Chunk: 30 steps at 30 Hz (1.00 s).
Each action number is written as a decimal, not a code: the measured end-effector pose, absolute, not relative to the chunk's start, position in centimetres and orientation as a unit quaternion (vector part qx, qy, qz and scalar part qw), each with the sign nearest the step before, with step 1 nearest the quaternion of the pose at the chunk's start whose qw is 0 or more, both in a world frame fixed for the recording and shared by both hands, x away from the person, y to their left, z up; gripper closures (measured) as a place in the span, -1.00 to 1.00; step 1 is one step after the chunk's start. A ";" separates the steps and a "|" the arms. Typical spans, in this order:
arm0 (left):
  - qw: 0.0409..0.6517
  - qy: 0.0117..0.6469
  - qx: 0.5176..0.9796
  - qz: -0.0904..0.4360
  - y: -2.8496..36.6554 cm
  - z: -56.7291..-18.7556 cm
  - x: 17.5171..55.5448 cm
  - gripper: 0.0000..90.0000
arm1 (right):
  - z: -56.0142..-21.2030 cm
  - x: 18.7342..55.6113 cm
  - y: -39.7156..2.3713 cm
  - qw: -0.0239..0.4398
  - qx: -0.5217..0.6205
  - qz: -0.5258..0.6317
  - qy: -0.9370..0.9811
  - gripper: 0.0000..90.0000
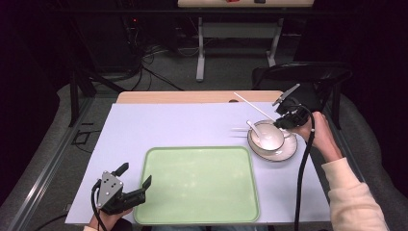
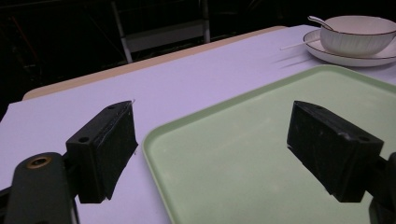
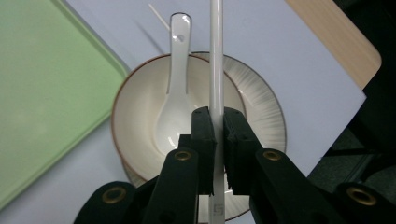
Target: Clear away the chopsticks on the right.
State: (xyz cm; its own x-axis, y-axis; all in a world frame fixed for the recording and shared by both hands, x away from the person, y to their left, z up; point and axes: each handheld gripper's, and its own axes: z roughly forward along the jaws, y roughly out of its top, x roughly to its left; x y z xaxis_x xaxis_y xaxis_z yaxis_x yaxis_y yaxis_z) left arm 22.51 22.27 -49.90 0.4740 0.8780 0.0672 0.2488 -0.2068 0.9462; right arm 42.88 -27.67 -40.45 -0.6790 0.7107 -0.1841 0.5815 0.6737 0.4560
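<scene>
Left tongs gape wide; right tongs pinch chopstick, hiding its middle.

A person's left hand holds the left gripper low at the near left of the table, its jaws spread wide apart. At the far right, the right hand, in a cream sleeve, holds the right gripper, jaws clamped on a thin white stick.
</scene>
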 end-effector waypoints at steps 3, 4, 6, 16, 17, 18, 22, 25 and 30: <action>0.487 0.398 0.707 0.323 22.3 -49.9 22.5 -0.66 | -40.6 41.4 -27.0 0.169 0.377 0.184 0.892 0.86; 0.487 0.398 0.708 0.323 22.3 -49.9 22.5 -0.66 | -40.6 41.4 -27.0 0.169 0.377 0.184 0.892 0.86; 0.487 0.397 0.708 0.323 22.3 -49.9 22.5 -0.66 | -40.7 40.6 -26.7 0.166 0.384 0.184 0.890 0.86; 0.487 0.397 0.707 0.324 22.2 -49.9 22.5 -0.66 | -42.1 37.2 -24.9 0.135 0.391 0.191 0.890 0.86; 0.487 0.397 0.707 0.324 22.2 -49.9 22.5 -0.66 | -42.2 36.9 -24.7 0.135 0.394 0.190 0.889 0.86; 0.487 0.398 0.707 0.324 22.2 -49.9 22.5 -0.66 | -42.3 36.6 -24.5 0.133 0.396 0.195 0.888 0.86; 0.487 0.397 0.708 0.323 22.2 -49.9 22.5 -0.66 | -43.8 35.8 -23.7 0.109 0.397 0.199 0.889 0.86; 0.488 0.397 0.707 0.322 22.2 -49.9 22.5 -0.66 | -44.4 35.4 -23.1 0.097 0.402 0.199 0.888 0.86; 0.487 0.396 0.708 0.324 22.2 -49.9 22.5 -0.66 | -45.6 34.7 -22.3 0.079 0.409 0.196 0.888 0.86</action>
State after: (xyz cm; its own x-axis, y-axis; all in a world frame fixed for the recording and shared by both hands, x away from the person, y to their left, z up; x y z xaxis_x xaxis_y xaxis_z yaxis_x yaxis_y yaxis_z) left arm 22.51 22.22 -49.90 0.4765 0.8761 0.0734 0.2444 -0.2122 0.9462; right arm 34.70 -22.28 -45.63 -0.6526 0.7574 0.0207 0.6956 0.5881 0.4127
